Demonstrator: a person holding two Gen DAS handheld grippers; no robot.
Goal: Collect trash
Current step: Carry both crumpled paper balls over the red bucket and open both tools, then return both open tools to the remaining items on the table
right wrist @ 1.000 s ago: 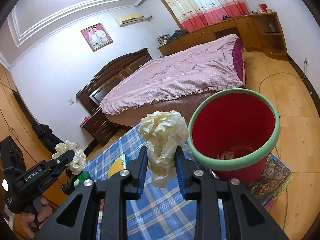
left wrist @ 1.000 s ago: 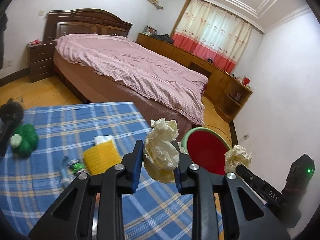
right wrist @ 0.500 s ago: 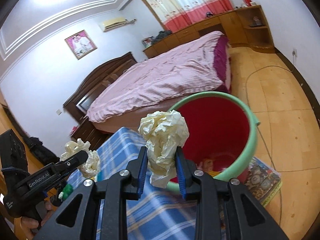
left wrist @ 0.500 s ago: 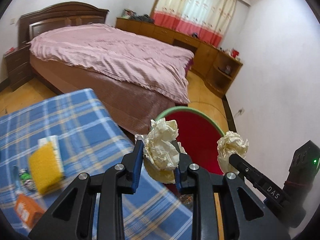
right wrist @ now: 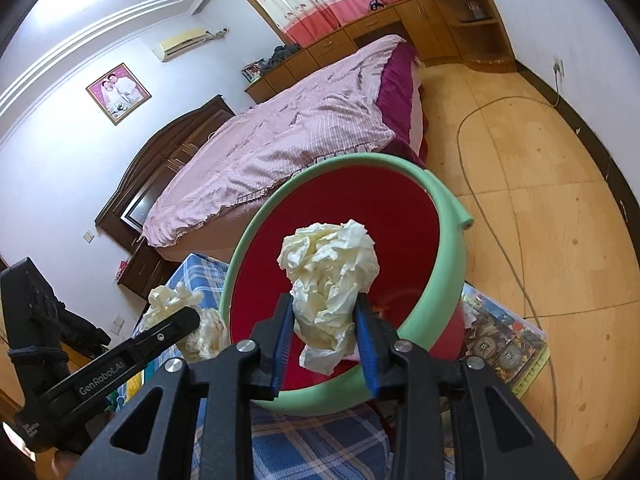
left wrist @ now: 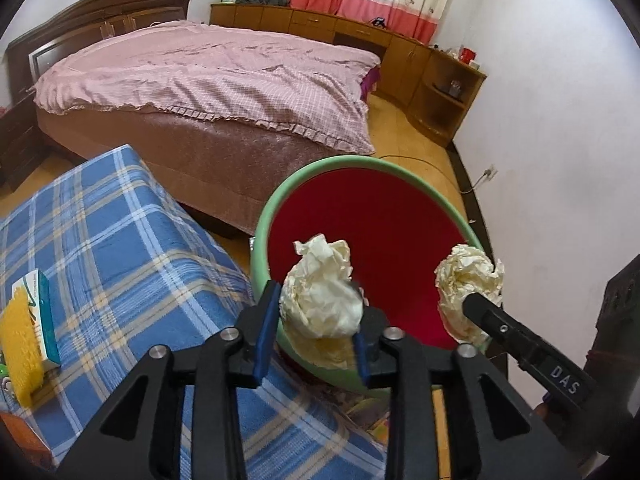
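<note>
Over the red plastic bin with the green foam rim (left wrist: 362, 168), left gripper (left wrist: 316, 338) and right gripper (right wrist: 325, 342), jaws just widening, each cradle a crumpled cream paper wad (left wrist: 322, 300) (right wrist: 330, 268); risk: a wad clings to one pad and drops outside.

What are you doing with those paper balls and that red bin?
A person is collecting trash with a claw in each hand. The left claw has one crumpled paper ball between its pads, and the right claw has another paper ball. Both hang over the red bin beside the checked table. The jaws of both have just been opening, with the paper between them, so the balls look about to drop in.
</note>
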